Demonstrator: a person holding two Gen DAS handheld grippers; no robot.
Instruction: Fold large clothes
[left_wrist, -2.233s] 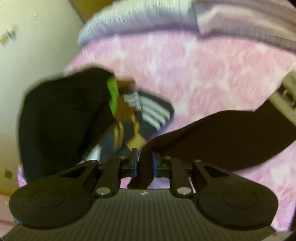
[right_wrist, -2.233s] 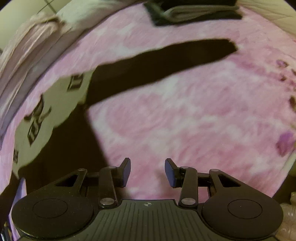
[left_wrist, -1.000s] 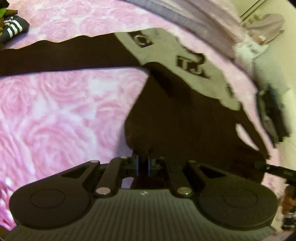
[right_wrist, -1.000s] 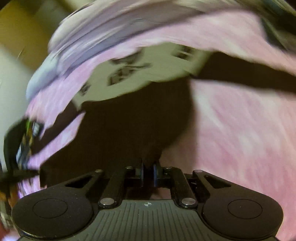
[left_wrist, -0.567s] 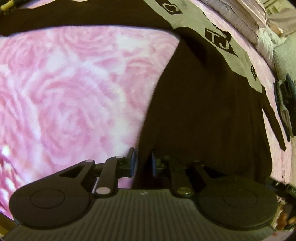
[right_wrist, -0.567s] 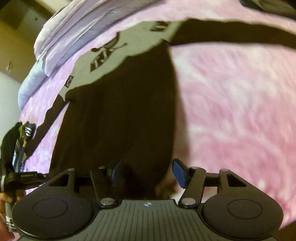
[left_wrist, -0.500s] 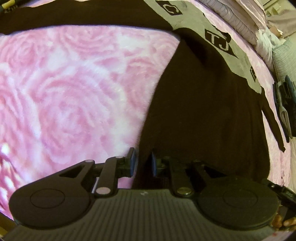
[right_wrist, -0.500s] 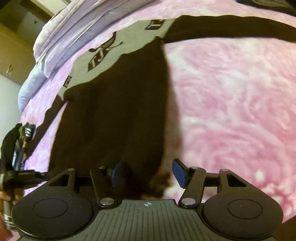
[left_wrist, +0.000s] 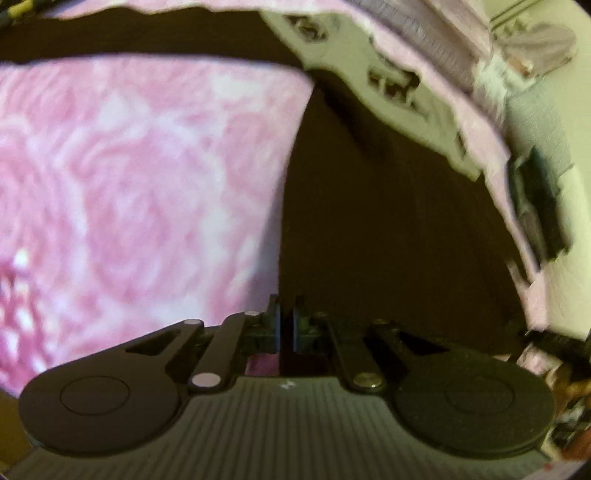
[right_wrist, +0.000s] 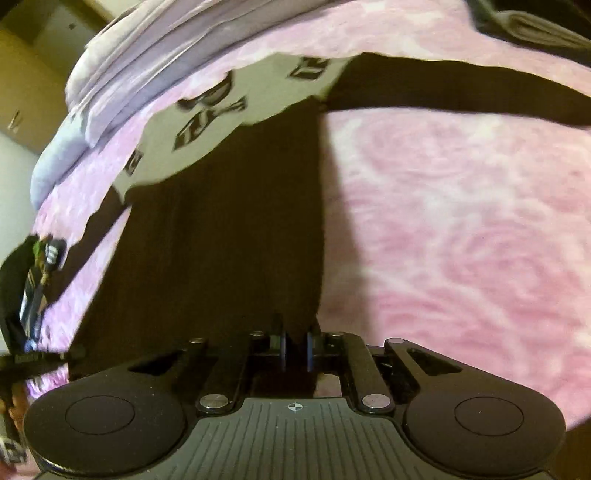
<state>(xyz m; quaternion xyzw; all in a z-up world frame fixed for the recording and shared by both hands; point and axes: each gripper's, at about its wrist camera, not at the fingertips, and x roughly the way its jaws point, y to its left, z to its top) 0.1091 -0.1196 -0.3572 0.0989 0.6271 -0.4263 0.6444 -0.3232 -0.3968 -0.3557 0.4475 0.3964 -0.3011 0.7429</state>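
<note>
left gripper (left_wrist: 285, 325): fingers are clamped on the near hem corner of the dark long-sleeved shirt with a grey lettered yoke (left_wrist: 388, 221). right gripper (right_wrist: 295, 349): fingers, just closed, are pinched on the opposite hem corner (right_wrist: 221, 240). the shirt is spread flat on the pink rose-patterned bed cover (left_wrist: 129, 177), sleeves stretched sideways. beyond the yoke, folded lilac bedding (right_wrist: 147, 62) is seen. a dark folded garment (right_wrist: 528, 22) lies at the far edge.
</note>
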